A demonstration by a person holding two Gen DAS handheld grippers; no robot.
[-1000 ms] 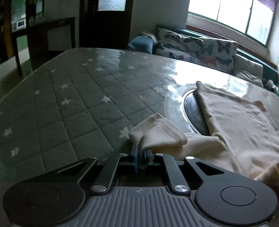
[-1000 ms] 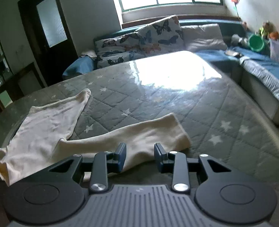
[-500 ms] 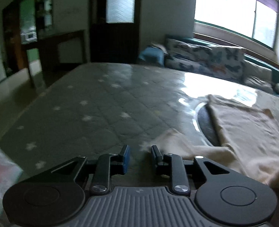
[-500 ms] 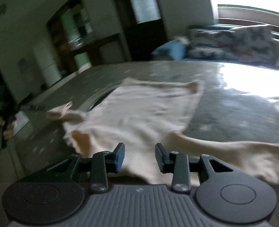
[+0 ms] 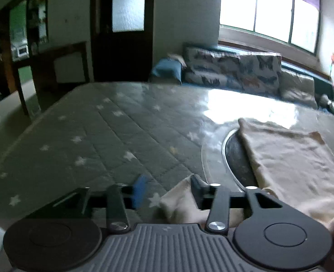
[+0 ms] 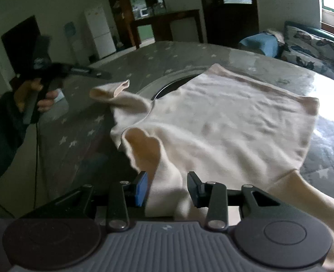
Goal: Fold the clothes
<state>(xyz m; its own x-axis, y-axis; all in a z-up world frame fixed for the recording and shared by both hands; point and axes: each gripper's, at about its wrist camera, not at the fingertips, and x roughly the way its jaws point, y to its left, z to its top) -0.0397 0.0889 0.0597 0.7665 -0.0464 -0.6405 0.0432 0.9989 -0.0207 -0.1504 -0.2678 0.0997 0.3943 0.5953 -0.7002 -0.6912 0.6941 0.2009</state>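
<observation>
A cream long-sleeved top [image 6: 223,122] lies spread on the grey star-quilted table [image 5: 112,136]. My left gripper [image 5: 167,192] is open and holds nothing; a sleeve end [image 5: 178,199] lies between its fingers, against the right one. The top's body [image 5: 291,158] stretches off to the right. My right gripper [image 6: 168,189] is open at the top's near edge, with a raised fold of cloth [image 6: 164,181] standing between its fingers. In the right wrist view the left gripper [image 6: 49,77] shows at far left, held in a hand, beside the other sleeve [image 6: 114,90].
A round dark inset with a metal rim [image 5: 235,156] sits in the table, partly under the top. A sofa with butterfly cushions [image 5: 232,72] stands behind the table under the window. A dark door [image 5: 121,27] and a cabinet are at the back left.
My left gripper let go of the sleeve end, opened wide and drew back. My right gripper swung left from the right sleeve to the top's near edge, still open.
</observation>
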